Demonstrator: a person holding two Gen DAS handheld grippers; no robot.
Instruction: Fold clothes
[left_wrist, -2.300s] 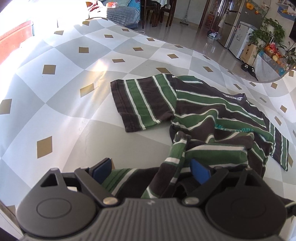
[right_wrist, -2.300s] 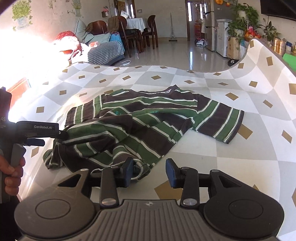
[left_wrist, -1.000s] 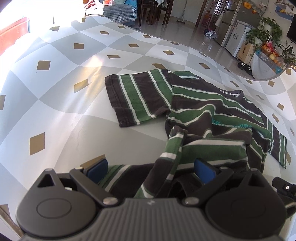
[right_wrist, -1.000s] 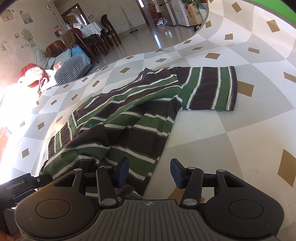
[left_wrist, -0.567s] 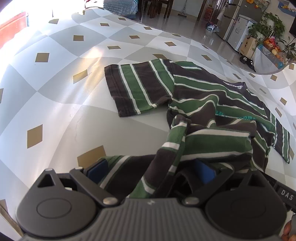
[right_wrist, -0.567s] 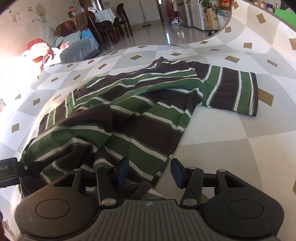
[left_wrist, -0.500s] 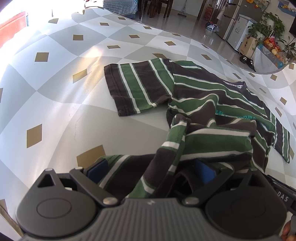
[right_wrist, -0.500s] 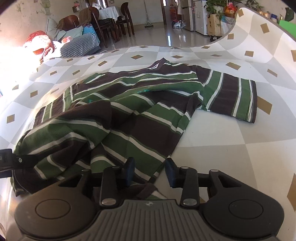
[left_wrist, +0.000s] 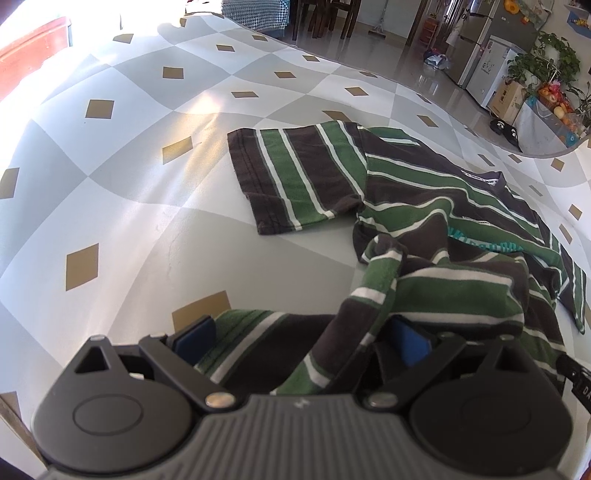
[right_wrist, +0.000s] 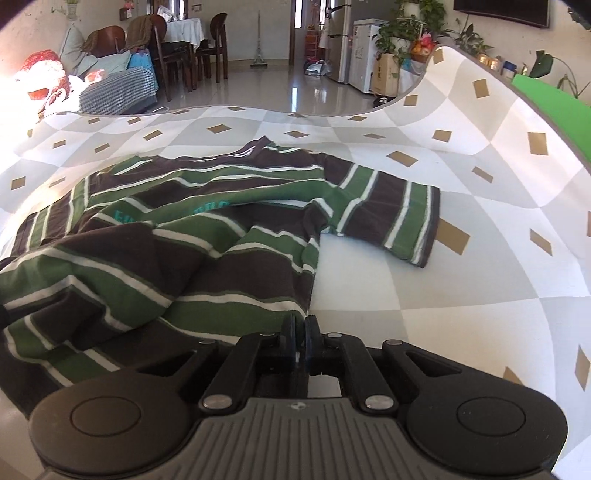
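On the left side, the left gripper (left_wrist: 301, 338) looks the same as a second ago: its blue pads (left_wrist: 406, 338) stand wide apart and a bunched fold of the striped T-shirt (left_wrist: 424, 206) lies between them and over the gripper's front. I cannot tell from this view if the pads really press on the cloth, so the grasp of this hand is uncertain. The shirt's hem rises from this gripper toward the body of the garment, and one short sleeve (left_wrist: 295, 181) lies flat on the checked tablecloth (left_wrist: 110, 184), well beyond the fingers.

On the right side the change is clear. A second ago the right gripper (right_wrist: 300, 332) had its fingers apart beside the lower edge of the shirt; now the two fingers are together, clenched on the hem corner (right_wrist: 301, 310) of the shirt, which goes in between the tips. The cloth spreads from there to the left and away, with the collar at the far side and the other sleeve (right_wrist: 395, 218) flat on the table to the right, apart from the gripper.

I judge that the bottom edge is now taken at this corner, and perhaps at both, so the next move is probably to lift the hem and carry it toward the collar. The middle of the shirt is wrinkled and may need smoothing first.
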